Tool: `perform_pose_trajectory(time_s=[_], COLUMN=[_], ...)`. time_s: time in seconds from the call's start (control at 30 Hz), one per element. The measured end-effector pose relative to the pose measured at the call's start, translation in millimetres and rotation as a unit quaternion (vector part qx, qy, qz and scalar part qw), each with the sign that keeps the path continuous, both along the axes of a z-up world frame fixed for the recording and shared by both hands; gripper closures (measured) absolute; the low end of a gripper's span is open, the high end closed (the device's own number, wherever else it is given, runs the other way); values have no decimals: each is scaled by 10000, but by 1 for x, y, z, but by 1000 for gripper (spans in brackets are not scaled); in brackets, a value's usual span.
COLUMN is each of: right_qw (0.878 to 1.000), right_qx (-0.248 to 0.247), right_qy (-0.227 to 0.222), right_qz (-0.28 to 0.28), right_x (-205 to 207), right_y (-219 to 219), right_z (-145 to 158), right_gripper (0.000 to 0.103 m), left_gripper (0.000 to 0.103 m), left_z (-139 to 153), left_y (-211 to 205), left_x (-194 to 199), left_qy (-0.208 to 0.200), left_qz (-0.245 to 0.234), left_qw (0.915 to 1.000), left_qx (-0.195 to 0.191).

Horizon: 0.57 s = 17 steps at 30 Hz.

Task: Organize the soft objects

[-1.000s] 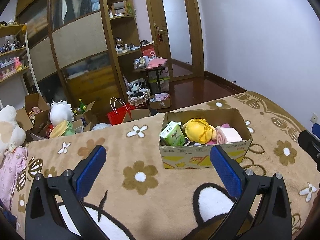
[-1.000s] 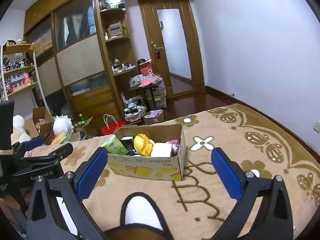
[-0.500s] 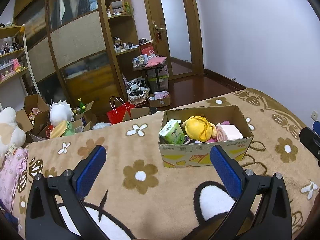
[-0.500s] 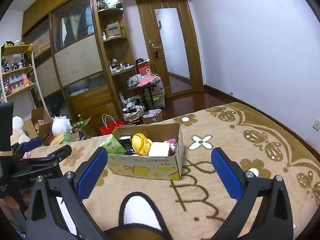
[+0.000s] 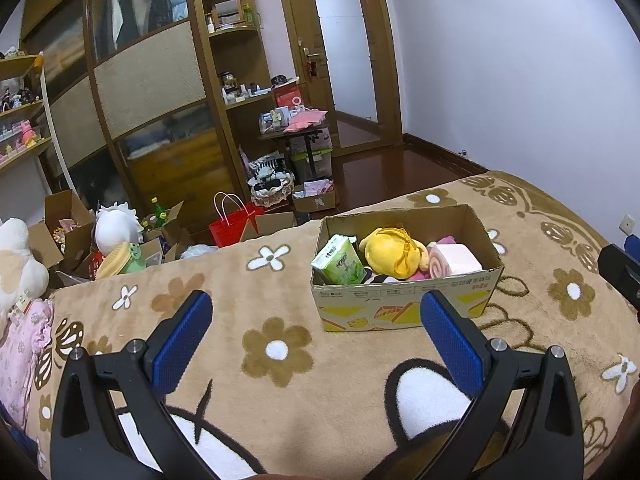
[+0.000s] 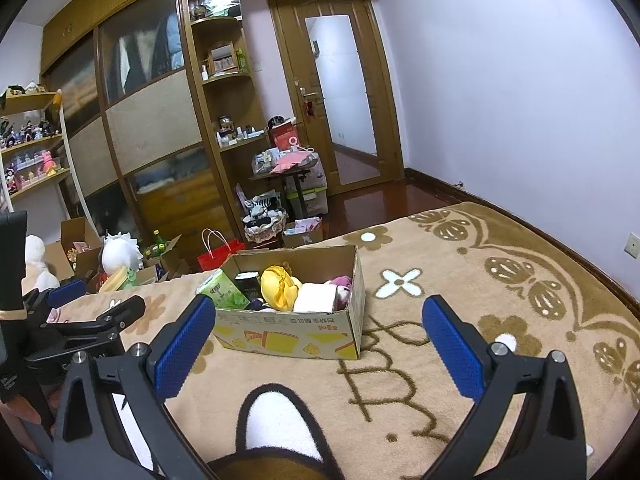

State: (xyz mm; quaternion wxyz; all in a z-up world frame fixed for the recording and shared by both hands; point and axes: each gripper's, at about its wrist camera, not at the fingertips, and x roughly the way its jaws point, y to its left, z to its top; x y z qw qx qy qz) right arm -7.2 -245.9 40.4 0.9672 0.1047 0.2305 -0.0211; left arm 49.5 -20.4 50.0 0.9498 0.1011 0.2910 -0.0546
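Note:
A cardboard box (image 5: 404, 308) (image 6: 288, 334) sits on the flowered brown blanket (image 5: 280, 352). Inside it lie a green tissue pack (image 5: 338, 262) (image 6: 222, 290), a yellow plush toy (image 5: 390, 252) (image 6: 280, 286), a pink-and-white roll cushion (image 5: 454, 258) (image 6: 316, 298) and some darker items. My left gripper (image 5: 316, 332) is open and empty, held short of the box's near left corner. My right gripper (image 6: 318, 334) is also open and empty, with the box just beyond its fingers. The left gripper's body (image 6: 72, 332) shows at the left edge of the right wrist view.
Past the bed's far edge the floor holds open cartons (image 5: 64, 220), white plush toys (image 5: 116, 228), a red paper bag (image 5: 232, 220) and a cluttered small table (image 5: 296, 128). A wooden wardrobe (image 5: 152, 80) and door (image 5: 344, 52) stand behind. A pink cloth (image 5: 20, 352) lies at the blanket's left.
Both grippers have risen and drawn back slightly, so the box sits a little lower and farther in each view. Neither gripper's fingers moved, and nothing in the box shifted.

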Motion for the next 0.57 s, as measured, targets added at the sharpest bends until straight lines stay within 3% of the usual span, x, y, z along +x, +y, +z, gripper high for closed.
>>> perform_pose_trajectory(time_s=[0.57], right_qw=[10000], right_qx=[23], right_qy=[5], right_qz=[-32], right_x=[0], right_y=[1], right_z=[-1], right_gripper=[0], left_gripper=[0], left_z=[-3], left_y=[0], left_x=[-1], left_qy=[29], left_qz=[-33], left_qw=[10000], left_qx=[-2])
